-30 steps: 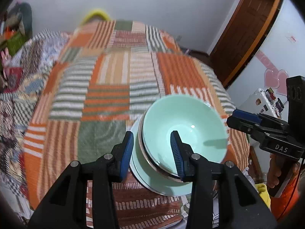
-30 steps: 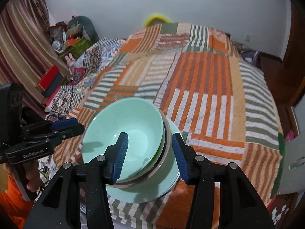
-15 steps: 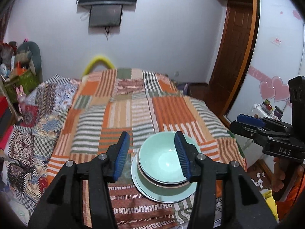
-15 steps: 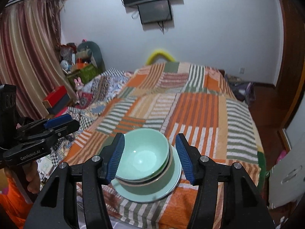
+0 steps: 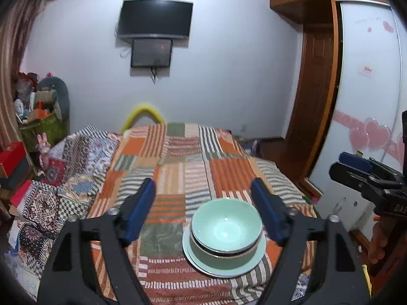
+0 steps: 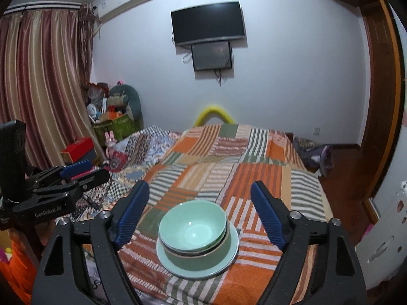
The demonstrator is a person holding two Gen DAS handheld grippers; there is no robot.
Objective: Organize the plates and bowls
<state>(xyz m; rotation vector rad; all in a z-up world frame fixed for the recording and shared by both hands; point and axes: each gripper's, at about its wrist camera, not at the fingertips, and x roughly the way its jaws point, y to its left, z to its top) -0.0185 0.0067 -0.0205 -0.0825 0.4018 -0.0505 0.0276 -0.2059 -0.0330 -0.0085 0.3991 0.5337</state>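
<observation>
Grippers withdrawn; mint bowls (image 5: 226, 226) nested on plate (image 5: 223, 267).

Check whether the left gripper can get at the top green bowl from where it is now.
Probably yes. The left gripper is open and holds nothing, and the top green bowl sits uncovered on the stack over the plate, ahead and to its right. The right gripper hangs back, apart from the stack.
</observation>
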